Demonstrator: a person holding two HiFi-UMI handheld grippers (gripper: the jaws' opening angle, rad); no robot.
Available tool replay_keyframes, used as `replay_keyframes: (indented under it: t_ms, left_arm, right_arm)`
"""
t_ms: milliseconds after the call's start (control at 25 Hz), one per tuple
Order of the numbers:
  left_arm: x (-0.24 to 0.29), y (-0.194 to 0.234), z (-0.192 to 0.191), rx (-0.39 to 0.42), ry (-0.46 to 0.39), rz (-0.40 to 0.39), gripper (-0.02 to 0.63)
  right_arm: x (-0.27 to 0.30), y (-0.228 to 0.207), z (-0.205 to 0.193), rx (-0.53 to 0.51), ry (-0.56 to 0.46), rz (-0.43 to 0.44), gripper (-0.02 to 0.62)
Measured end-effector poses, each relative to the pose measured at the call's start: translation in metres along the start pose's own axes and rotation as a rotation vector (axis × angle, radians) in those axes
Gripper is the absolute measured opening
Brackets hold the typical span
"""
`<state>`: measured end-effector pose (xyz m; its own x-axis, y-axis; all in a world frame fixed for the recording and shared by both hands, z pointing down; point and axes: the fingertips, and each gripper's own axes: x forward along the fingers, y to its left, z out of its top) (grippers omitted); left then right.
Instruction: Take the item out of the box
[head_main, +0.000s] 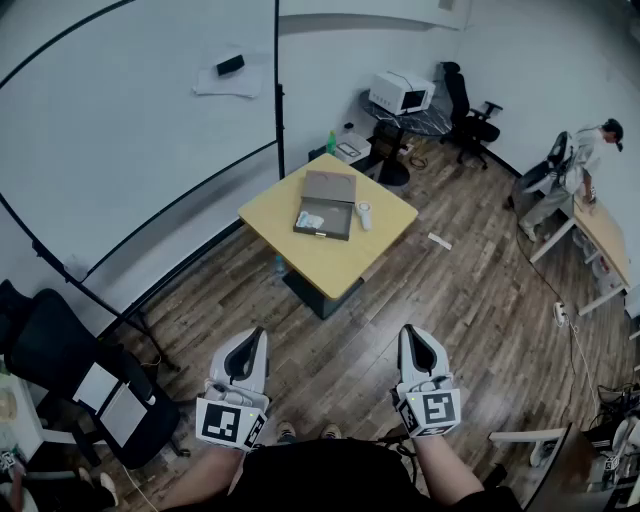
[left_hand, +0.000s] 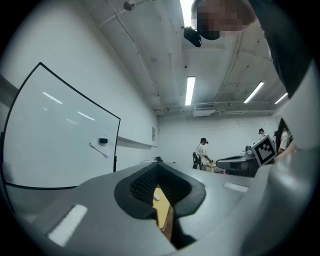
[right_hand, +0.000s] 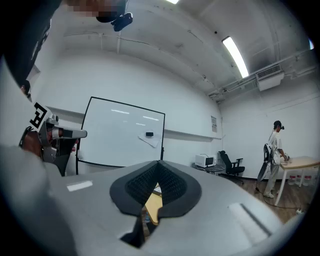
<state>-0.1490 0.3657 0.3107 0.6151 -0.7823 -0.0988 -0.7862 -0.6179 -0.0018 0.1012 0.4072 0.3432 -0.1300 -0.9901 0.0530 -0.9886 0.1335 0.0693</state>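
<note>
An open brown cardboard box (head_main: 326, 204) lies on a yellow square table (head_main: 330, 255) some way ahead of me, its lid folded back. A pale flat item (head_main: 309, 220) rests inside it, and a small white object (head_main: 364, 214) lies on the table just right of the box. My left gripper (head_main: 247, 347) and right gripper (head_main: 419, 343) are held low and near me, far from the table, both shut and holding nothing. In the left gripper view the left gripper (left_hand: 160, 192) shows closed pads with a sliver of yellow tabletop behind. The right gripper (right_hand: 159, 186) looks the same in its own view.
A large whiteboard (head_main: 120, 130) on a stand runs along the left. A black chair (head_main: 70, 375) stands at the near left. A microwave (head_main: 402, 92) on a round table and an office chair (head_main: 470, 115) are behind the yellow table. A person (head_main: 585, 165) stands by a desk at the right.
</note>
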Motion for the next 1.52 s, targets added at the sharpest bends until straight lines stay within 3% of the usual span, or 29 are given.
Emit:
replay_keyframes:
  t_ms: [440,760,800,840,1520]
  left_arm:
    - [-0.005,0.003,-0.002,0.0,0.002,0.004,0.0]
    - [-0.008,0.002,-0.003,-0.007,0.002,0.02,0.0]
    - [-0.009,0.002,-0.002,-0.007,0.001,0.021,0.0]
    - [-0.009,0.001,-0.003,-0.007,0.0,0.023,0.0]
    - [0.018,-0.034,-0.027,0.046,0.038,0.093,0.0]
  right_arm:
    - [0.003,0.004,-0.003,0.035,-0.021,0.009,0.006]
    - [0.002,0.009,-0.003,0.077,-0.054,0.08,0.009]
    - [0.006,0.012,-0.005,0.082,-0.047,0.1,0.161]
    - [0.01,0.014,-0.008,0.085,-0.034,0.115,0.596]
    - [0.028,-0.032,-0.029,0.111,-0.066,0.195,0.597]
